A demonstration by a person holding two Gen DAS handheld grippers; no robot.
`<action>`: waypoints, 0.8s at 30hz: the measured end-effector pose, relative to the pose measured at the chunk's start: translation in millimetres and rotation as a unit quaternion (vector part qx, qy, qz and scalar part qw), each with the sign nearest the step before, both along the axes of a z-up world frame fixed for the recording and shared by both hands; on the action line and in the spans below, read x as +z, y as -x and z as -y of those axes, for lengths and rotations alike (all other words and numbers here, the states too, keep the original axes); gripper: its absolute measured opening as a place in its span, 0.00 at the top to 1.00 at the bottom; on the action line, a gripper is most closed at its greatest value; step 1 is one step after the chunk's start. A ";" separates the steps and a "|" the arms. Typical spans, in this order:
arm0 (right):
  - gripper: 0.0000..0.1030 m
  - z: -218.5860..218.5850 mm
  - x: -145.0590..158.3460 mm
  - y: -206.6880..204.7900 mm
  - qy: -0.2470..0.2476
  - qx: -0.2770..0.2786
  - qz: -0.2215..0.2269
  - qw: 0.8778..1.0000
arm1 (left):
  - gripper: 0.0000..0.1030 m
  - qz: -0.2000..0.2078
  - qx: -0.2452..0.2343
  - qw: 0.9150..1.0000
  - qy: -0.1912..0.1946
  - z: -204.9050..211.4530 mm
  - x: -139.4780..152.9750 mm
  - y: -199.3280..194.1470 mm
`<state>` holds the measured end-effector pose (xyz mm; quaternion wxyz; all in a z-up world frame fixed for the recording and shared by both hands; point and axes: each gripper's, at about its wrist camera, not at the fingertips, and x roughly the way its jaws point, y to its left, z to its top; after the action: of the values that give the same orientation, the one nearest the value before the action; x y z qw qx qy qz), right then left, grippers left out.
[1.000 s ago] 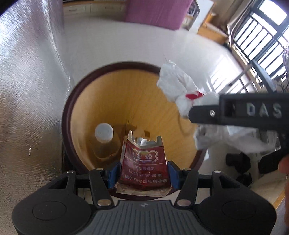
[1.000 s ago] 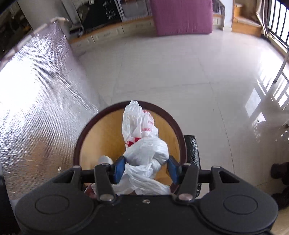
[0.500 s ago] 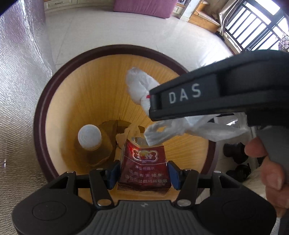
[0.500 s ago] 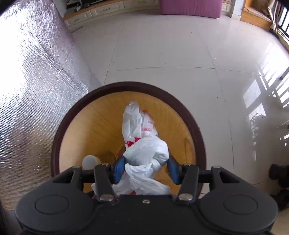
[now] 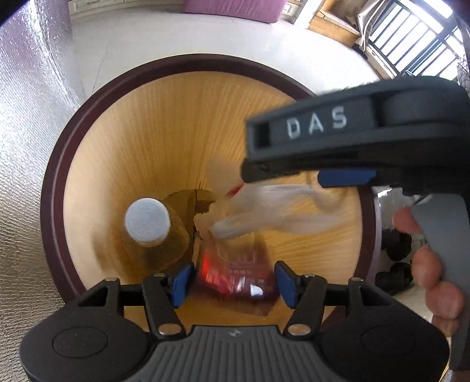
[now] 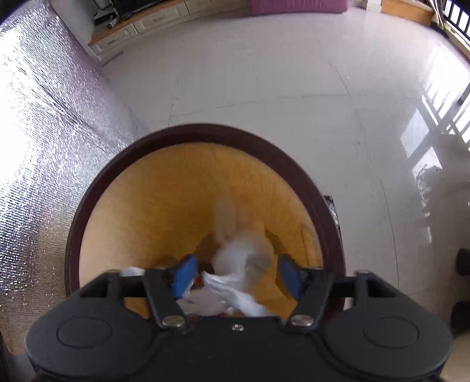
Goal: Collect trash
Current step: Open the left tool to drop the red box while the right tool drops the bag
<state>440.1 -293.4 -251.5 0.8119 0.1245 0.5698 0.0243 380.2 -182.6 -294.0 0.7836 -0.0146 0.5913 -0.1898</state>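
A round wooden bin (image 5: 152,123) with a dark rim stands open below both grippers, and shows in the right wrist view (image 6: 164,182) too. My left gripper (image 5: 233,277) is open; the red cigarette pack (image 5: 235,273) is blurred, falling between its pads. My right gripper (image 6: 235,274) is open above the bin; the white plastic bag (image 6: 238,264) is blurred, dropping from it. In the left wrist view the right gripper (image 5: 346,176) hangs over the bag (image 5: 270,211). A bottle with a white cap (image 5: 147,222) stands inside the bin.
A silver foil-covered surface (image 6: 38,147) rises left of the bin. White tiled floor (image 6: 264,73) lies beyond. A purple cloth-covered piece (image 5: 235,7) and low cabinets (image 6: 132,32) stand far back. Dark objects (image 5: 393,258) sit on the floor at right.
Both grippers have opened over the bin. The cigarette pack and the white bag have slipped from the pads and fall into it. The bin looks larger, closer to the cameras.
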 end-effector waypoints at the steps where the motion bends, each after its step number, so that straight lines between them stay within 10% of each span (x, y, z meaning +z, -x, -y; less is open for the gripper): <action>1: 0.24 0.2 1.5 1.3 0.000 0.000 0.005 1.000 | 0.34 0.000 -0.002 1.000 0.002 0.4 1.2 1.8; 13: 0.23 2.1 10.1 12.4 -0.012 0.008 0.004 1.000 | 0.10 0.006 -0.004 1.000 -0.004 4.4 17.7 19.4; 24: 0.23 9.9 37.3 29.0 -0.026 0.005 0.034 0.999 | 0.09 0.005 0.017 1.000 -0.002 -10.6 38.4 30.4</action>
<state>411.1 -303.3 -214.2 0.8273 0.1415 0.5415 0.0474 349.8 -171.9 -255.6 0.7897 -0.0225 0.5876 -0.1750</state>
